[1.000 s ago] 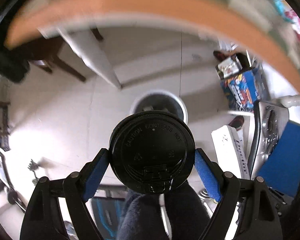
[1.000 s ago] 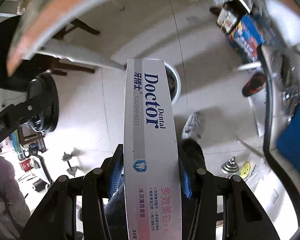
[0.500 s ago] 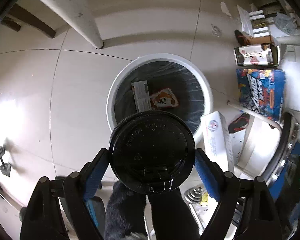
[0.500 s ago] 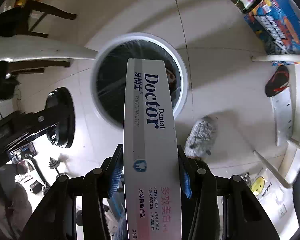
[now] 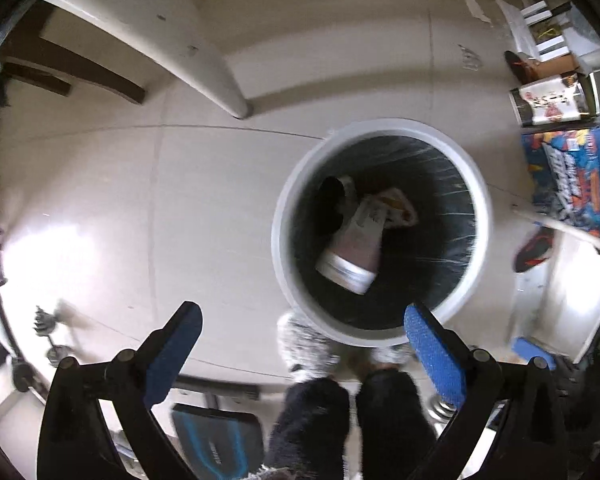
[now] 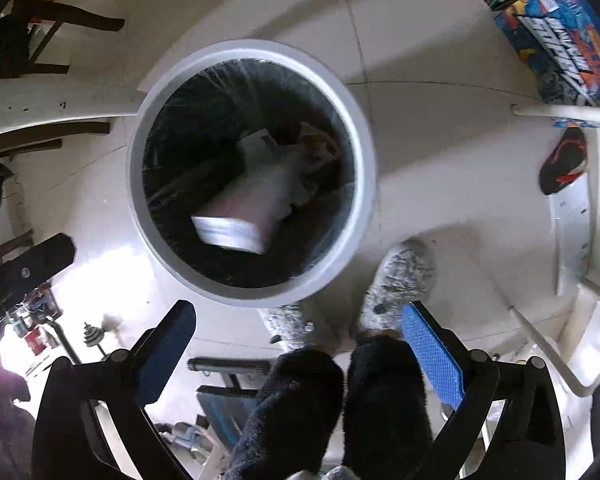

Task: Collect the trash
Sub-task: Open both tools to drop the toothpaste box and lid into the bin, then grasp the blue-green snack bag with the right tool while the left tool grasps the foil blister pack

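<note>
A round white trash bin (image 5: 284,248) (image 6: 364,152) with a black liner stands on the tiled floor below both grippers. The toothpaste box (image 5: 352,248) (image 6: 248,208) lies blurred inside it, among other wrappers. In the left wrist view the black cup lid (image 5: 332,196) shows dark beside that box. My left gripper (image 5: 302,332) hangs above the bin's near rim; its jaws are opening wide and nothing is between them. My right gripper (image 6: 300,330) is likewise above the near rim, its jaws opening and empty.
A person's dark fuzzy trouser legs (image 6: 340,412) and grey fluffy slippers (image 6: 400,280) stand just in front of the bin. White table legs (image 5: 172,60), dark chair legs (image 6: 60,20), colourful boxes (image 5: 568,176) and small dumbbells (image 5: 48,332) lie around.
Both grippers have dropped toward the bin and their jaws have opened. The cup lid left the left gripper and the toothpaste box left the right one; both are now inside the bin.
</note>
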### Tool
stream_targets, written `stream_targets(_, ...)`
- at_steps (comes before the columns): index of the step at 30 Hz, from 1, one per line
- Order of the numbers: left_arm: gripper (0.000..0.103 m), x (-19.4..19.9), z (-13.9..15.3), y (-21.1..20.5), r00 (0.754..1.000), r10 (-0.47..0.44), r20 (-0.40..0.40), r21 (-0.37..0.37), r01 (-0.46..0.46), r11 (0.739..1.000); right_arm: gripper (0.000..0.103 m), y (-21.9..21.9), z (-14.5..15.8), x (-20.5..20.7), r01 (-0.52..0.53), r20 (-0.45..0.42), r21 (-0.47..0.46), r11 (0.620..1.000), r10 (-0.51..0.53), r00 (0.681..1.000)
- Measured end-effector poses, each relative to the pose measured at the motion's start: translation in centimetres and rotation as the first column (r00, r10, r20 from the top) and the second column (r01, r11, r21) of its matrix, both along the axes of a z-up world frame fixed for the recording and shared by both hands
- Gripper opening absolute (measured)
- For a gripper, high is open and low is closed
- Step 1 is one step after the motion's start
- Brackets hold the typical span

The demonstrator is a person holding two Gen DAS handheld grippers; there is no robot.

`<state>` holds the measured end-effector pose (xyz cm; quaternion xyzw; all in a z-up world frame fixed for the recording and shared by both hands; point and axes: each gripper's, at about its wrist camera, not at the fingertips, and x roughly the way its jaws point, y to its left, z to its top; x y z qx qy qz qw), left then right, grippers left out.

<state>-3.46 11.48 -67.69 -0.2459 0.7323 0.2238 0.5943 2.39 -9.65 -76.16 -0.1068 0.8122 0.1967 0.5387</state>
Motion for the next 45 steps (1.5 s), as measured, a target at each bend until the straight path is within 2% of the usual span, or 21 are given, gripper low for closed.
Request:
stream_targets(4, 0.103, -1.0, 1.6, -0.2, 1.000, -0.026, -0.011, 0.066, 0.027, 0.997, 0.103, -0.2, 1.1, -0.4, -0.028, 0.033, -0.035, 0.999, 0.029, 0.999)
stream_targets(9, 0.103, -1.9, 3.9, -0.9, 0.999, -0.039, -0.026, 0.088, 0.041, 0.995, 0.103, -0.8, 3.6, -0.9, -0.030, 0.066, -0.055, 0.998, 0.034, 0.997)
stream_targets(13, 0.103, -2.6, 6.7, -1.7, 0.998, -0.050, -0.027, 0.091, 0.053, 0.994, 0.103, -1.2, 6.9, -1.2, -0.026, 0.093, -0.054, 0.998, 0.031, 0.995)
stream_targets(19, 0.103, -3.5, 12.6, -3.0, 0.997, -0.071, -0.013, 0.078, 0.072, 0.994, 0.103, -1.8, 14.3, -1.2, -0.016, 0.143, -0.038, 0.999, 0.022, 0.989)
stream_targets(31, 0.103, -5.4, 28.4, -4.1, 0.991, -0.118, 0.065, 0.101, 0.111, 0.989, 0.103, -2.6, 31.8, -2.2, 0.000, 0.202, 0.021, 1.000, -0.005, 0.979)
stream_targets(34, 0.103, -5.3, 32.2, -3.7, 0.987, -0.128, 0.095, 0.130, 0.115, 0.985, 0.103, -2.3, 36.6, -2.6, 0.004, 0.218, 0.052, 0.999, -0.015, 0.976)
stream_targets(39, 0.103, -3.0, 38.2, -2.7, 0.973, -0.139, 0.185, 0.227, 0.095, 0.969, 0.103, -1.2, 43.4, -1.7, 0.007, 0.252, 0.133, 0.991, -0.040, 0.967)
stream_targets(43, 0.103, 0.3, 41.3, -1.5, 0.961, -0.118, 0.249, 0.291, 0.042, 0.956, 0.103, 0.0, 47.4, 1.3, 0.002, 0.303, 0.174, 0.985, -0.055, 0.951)
stream_targets(45, 0.103, 2.5, 42.7, -0.9, 0.955, -0.103, 0.278, 0.324, 0.008, 0.946, 0.103, 0.5, 49.3, 4.2, -0.004, 0.333, 0.185, 0.983, -0.059, 0.941)
